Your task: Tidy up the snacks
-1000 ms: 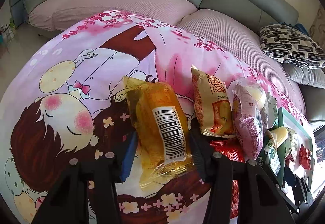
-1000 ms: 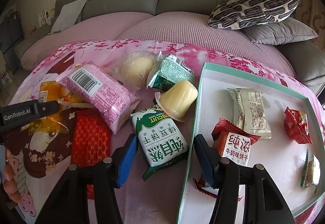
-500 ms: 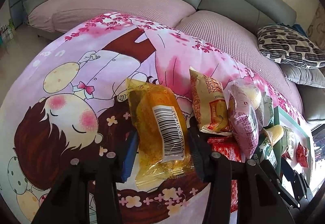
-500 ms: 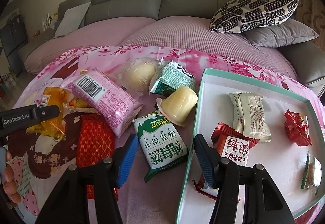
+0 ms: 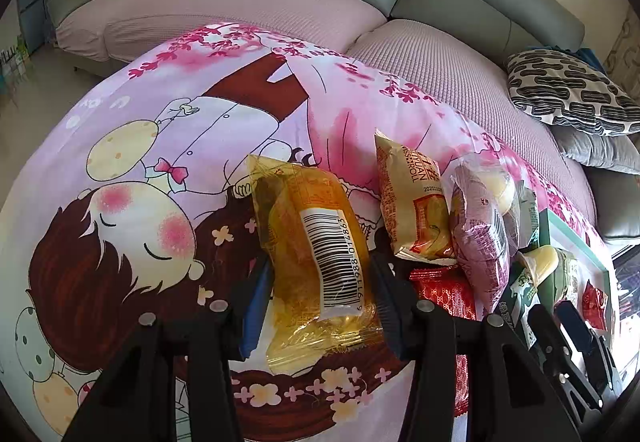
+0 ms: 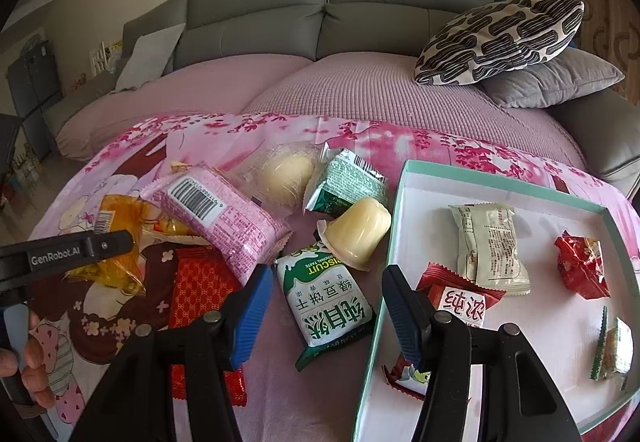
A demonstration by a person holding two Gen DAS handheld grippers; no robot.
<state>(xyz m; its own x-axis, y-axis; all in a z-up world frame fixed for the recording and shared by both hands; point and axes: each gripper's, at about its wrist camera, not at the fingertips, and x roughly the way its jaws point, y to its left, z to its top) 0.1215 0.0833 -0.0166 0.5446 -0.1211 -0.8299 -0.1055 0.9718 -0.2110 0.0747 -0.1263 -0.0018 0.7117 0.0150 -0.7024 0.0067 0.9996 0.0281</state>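
My left gripper (image 5: 320, 298) is shut on a yellow clear-wrapped snack packet (image 5: 316, 254) with a barcode, held just above the cartoon cloth; it also shows in the right wrist view (image 6: 116, 242). My right gripper (image 6: 326, 318) is open, its fingers on either side of a green-and-white biscuit packet (image 6: 326, 302) lying on the cloth. The white tray with a teal rim (image 6: 400, 201) lies to the right and holds several wrapped snacks.
Loose snacks lie between the grippers: a pink packet (image 6: 218, 211), a red packet (image 6: 200, 294), a jelly cup (image 6: 360, 234), a green packet (image 6: 344, 181), an orange roll packet (image 5: 412, 201). A sofa with patterned cushion (image 6: 500, 37) stands behind.
My left gripper has closed in on the yellow packet and lifted it slightly. My right gripper has drawn back and tilted up a little, staying open over the biscuit packet.
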